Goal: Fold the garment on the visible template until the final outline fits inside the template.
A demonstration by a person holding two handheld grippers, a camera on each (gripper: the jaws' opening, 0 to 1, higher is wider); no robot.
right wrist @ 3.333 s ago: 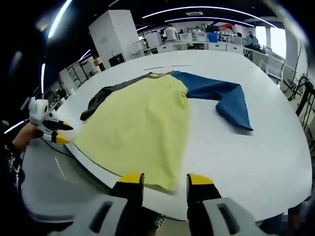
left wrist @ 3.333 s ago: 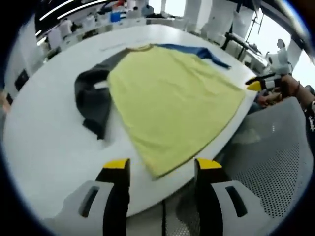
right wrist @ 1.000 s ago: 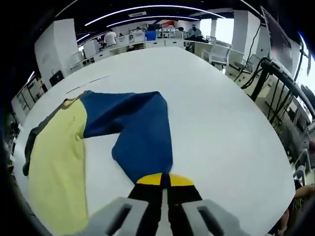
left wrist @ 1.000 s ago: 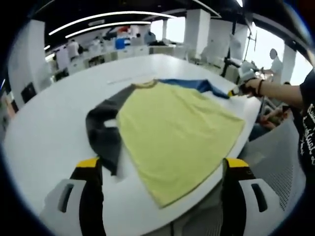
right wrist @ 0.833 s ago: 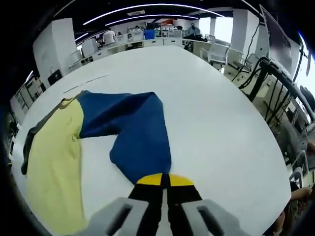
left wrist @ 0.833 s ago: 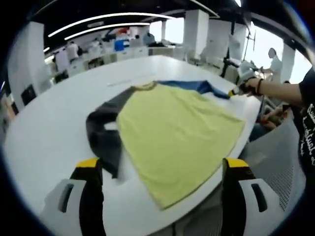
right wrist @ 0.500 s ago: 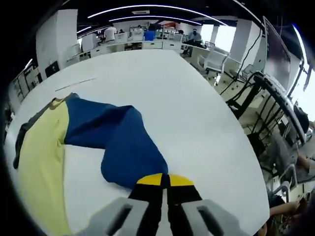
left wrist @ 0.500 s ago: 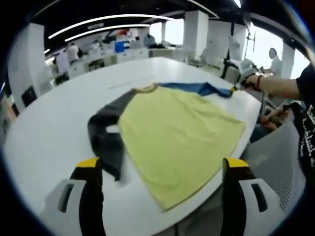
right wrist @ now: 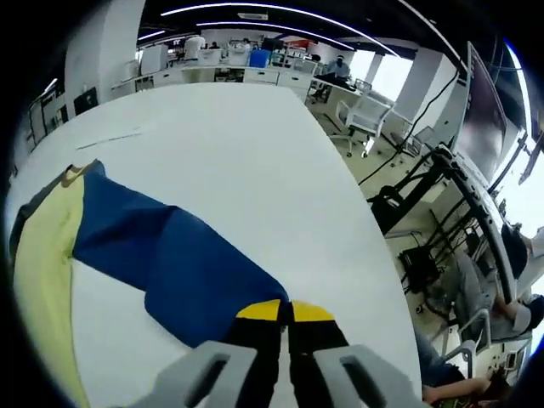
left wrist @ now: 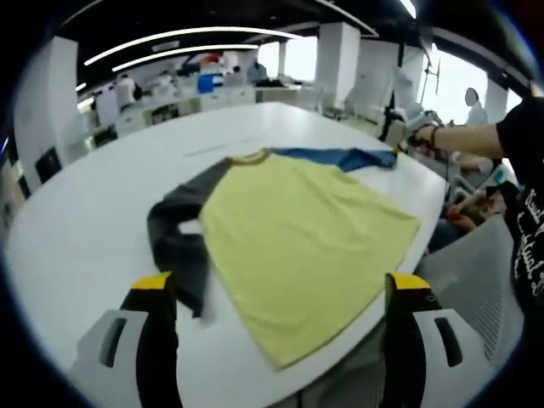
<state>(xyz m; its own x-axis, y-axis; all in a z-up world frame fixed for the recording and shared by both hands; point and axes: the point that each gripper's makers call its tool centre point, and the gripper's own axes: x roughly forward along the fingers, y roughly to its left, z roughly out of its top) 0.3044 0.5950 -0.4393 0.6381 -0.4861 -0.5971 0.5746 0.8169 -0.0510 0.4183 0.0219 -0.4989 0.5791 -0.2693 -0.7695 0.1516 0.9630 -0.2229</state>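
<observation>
Clamping the cuff of the blue sleeve between jaws pressed together, the right tongs draw it out straight from the garment, which lies flat on the white surface. That hold looks meant to spread the sleeve before folding (a judgement, not a thing seen). Ahead of the left tongs, whose jaws stand wide apart and hold nothing, spreads the yellow body, its hem nearest them at the surface's edge. The grey sleeve lies bent just beyond the left-hand jaw. Far ahead and right of the left tongs, the person's hand carries the right tongs at the blue sleeve's end. No template outline can be made out.
</observation>
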